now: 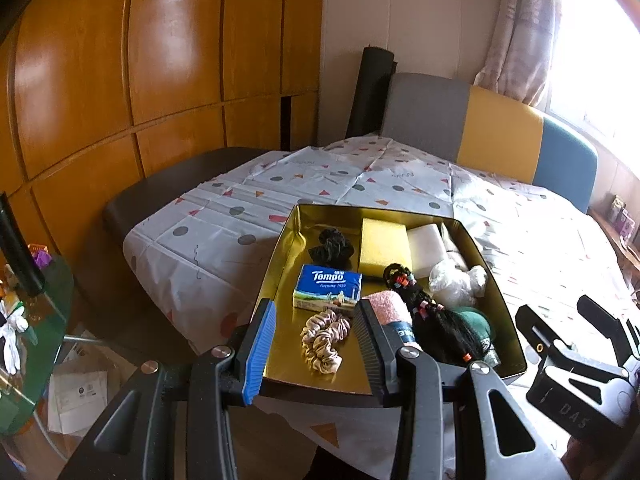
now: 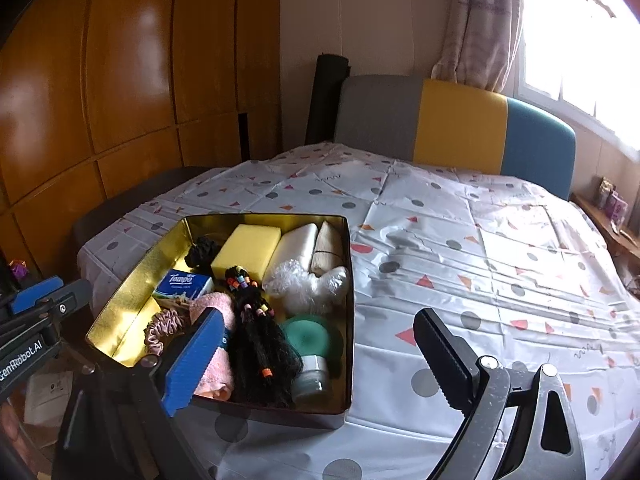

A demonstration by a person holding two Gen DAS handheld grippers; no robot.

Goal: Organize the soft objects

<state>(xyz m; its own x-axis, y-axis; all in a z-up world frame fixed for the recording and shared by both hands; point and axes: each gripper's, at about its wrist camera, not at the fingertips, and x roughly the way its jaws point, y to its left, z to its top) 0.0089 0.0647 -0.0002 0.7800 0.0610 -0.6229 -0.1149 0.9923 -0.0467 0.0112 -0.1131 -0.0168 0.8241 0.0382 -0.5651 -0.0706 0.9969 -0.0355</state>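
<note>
Glossy wooden wardrobe (image 2: 120, 80); grey, yellow and blue headboard (image 2: 456, 120); curtained bright window (image 2: 568, 32); patterned bedsheet (image 2: 480, 248)

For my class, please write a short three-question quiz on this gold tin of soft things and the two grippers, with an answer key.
1. True or false: the left gripper grips the pink scrunchie.
2. Which item lies beside the yellow sponge, towards the tin's left wall? A) black scrunchie B) green jar C) pink towel
3. Fill in: the blue tissue pack reads ____.

Key
1. False: its jaws stand open and hold nothing; the right gripper is open too.
2. A, the black scrunchie.
3. Tempo.
</note>
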